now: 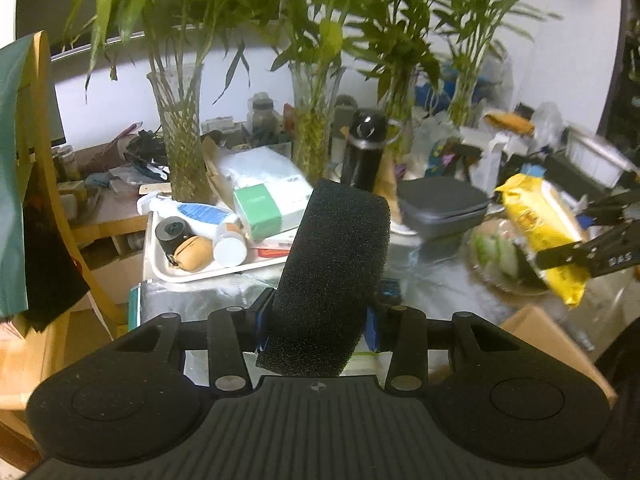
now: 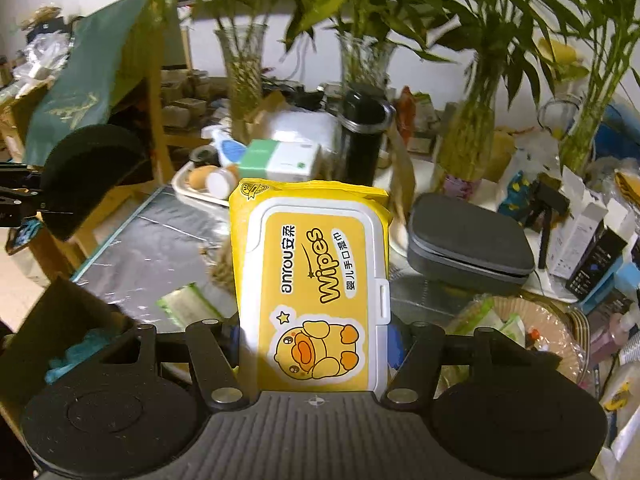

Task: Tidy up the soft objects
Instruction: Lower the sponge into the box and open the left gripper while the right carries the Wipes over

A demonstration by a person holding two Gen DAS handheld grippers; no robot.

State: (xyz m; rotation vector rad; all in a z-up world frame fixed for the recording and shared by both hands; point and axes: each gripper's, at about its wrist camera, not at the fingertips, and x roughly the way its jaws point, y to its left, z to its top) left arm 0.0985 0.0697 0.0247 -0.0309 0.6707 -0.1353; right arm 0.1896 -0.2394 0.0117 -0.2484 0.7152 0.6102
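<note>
My left gripper is shut on a black foam sponge and holds it upright above the foil-covered table. My right gripper is shut on a yellow wipes pack with a duck picture, also held in the air. The wipes pack shows in the left wrist view at the right, above a woven basket. The sponge shows in the right wrist view at the left. A green-and-white pack lies on the table.
A white tray with bottles and a small brown pouch stands at the back left. A grey case, a black flask and glass vases of bamboo stand behind. A cardboard box sits at front left.
</note>
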